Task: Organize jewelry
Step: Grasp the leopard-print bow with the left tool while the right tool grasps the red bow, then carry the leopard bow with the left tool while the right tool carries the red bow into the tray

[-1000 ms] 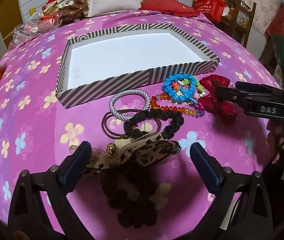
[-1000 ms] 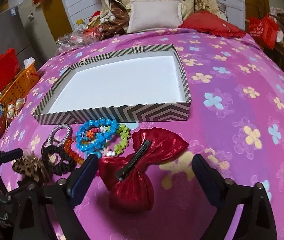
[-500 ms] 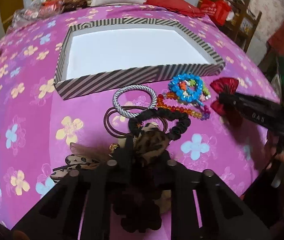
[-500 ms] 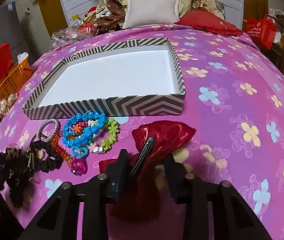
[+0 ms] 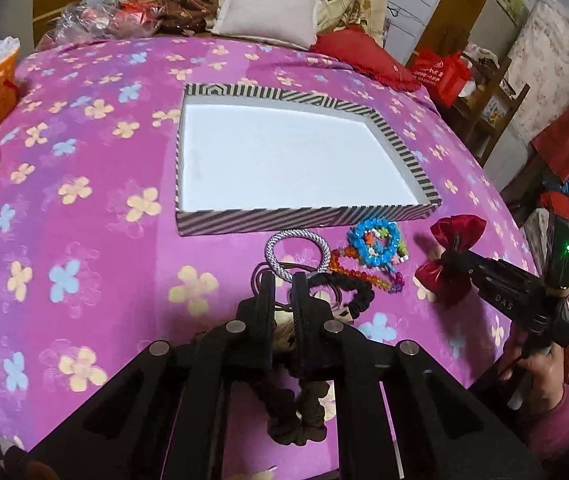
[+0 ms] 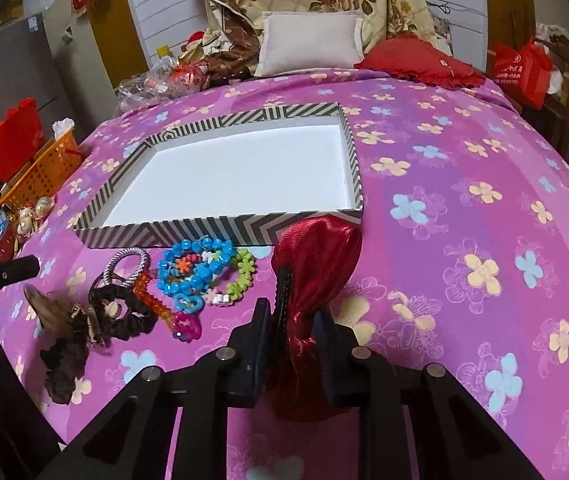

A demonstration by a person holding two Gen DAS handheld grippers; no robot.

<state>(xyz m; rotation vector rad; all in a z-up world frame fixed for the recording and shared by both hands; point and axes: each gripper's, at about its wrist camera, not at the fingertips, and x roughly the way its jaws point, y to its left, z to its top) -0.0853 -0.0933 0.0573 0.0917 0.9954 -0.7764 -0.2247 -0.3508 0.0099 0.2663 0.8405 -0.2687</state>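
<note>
**Mia:** Where is the red bow (image 6: pixel 316 256) now?

**Sam:** The right gripper (image 6: pixel 292 344) has it. Its jaws have just been closing, and now they pinch the bow in the middle. The bow sticks up toward the striped box (image 6: pixel 220 232), just in front of its near wall.

**Mia:** And the other one?

**Sam:** The left gripper (image 5: pixel 282 300) has just been closing too. It is nearly shut on the leopard bow scrunchie (image 5: pixel 296 420). The dark, frilly part hangs down under the jaws.

**Mia:** Is anything in the box yet?

**Sam:** No. The white floor of the box looks bare. So I think the job has only just begun.

**Mia:** What is left on the pink bedspread (image 6: pixel 464 208)?

**Sam:** A little pile just in front of the box. There is a silver ring band (image 5: pixel 296 254), a blue bead bracelet (image 5: pixel 374 242), an orange bead strand (image 5: pixel 358 274) and a black scrunchie (image 5: pixel 350 292). From the right camera I also see a green flower bracelet (image 6: pixel 242 276) and a pink charm (image 6: pixel 186 326). There may be thin brown bands under them, but I can't tell well.

**Mia:** So what comes next?

**Sam:** I guess both bows go over the wall and into the box. Then the rest gets picked up, one by one.
</note>
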